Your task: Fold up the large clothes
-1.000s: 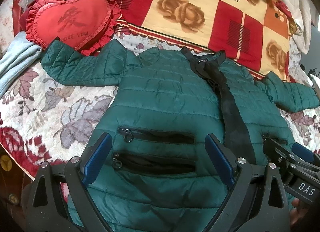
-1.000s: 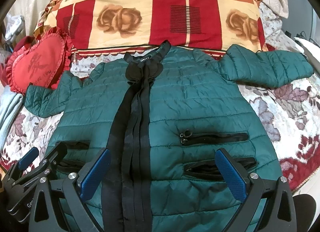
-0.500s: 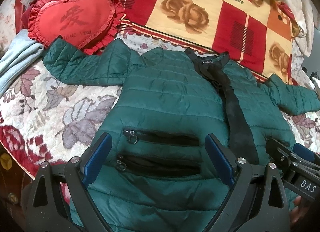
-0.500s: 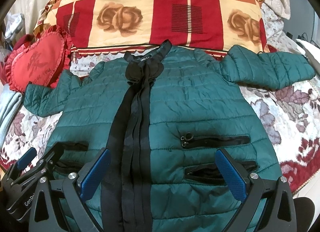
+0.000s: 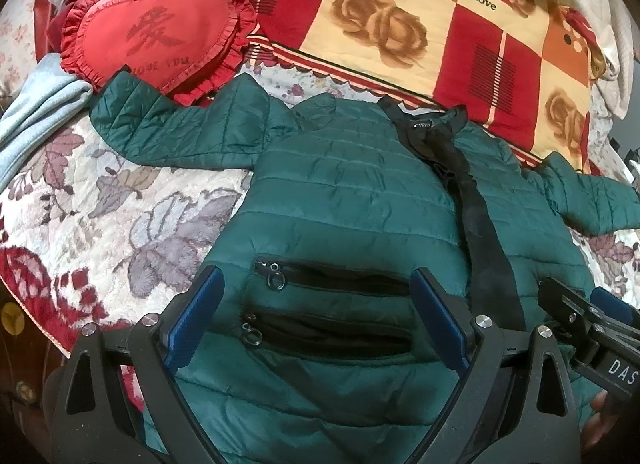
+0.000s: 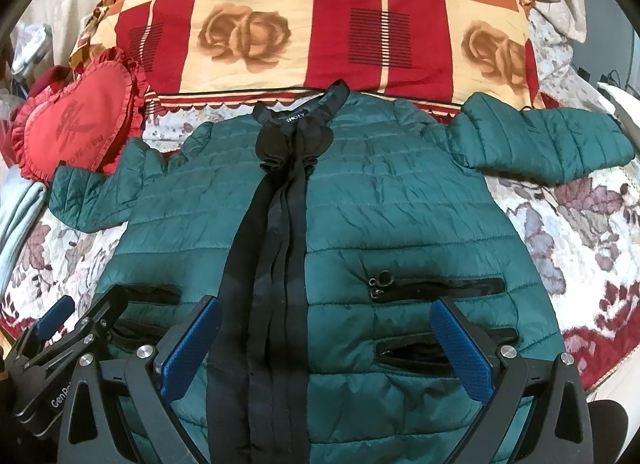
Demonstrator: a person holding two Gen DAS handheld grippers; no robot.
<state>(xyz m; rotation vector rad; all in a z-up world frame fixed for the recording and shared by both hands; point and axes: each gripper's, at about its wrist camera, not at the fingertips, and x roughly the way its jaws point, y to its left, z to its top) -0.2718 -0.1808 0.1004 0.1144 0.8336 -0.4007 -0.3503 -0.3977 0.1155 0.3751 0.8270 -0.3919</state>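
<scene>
A dark green quilted jacket [image 5: 344, 200] [image 6: 400, 200] lies flat and face up on the bed, both sleeves spread sideways and a black placket [image 6: 272, 264] running down its middle. My left gripper [image 5: 316, 304] hovers open over the jacket's left zip pockets [image 5: 328, 284], holding nothing. Over the lower front, my right gripper [image 6: 324, 336] is open too, spanning the placket and the right pockets [image 6: 436, 288]. Each gripper shows at the other view's lower edge: the right gripper [image 5: 588, 324] and the left gripper [image 6: 68, 328].
A red heart cushion [image 5: 160, 36] [image 6: 76, 120] lies by the left sleeve. A red and cream rose quilt [image 5: 400, 24] [image 6: 328, 24] sits behind the collar. Pale blue cloth [image 5: 36, 112] is at far left. The floral blanket [image 5: 112, 224] shows on both sides.
Both views have shifted a little: the jacket sits slightly lower and nearer in the frames. Both grippers stay open, and the jacket itself has not moved.
</scene>
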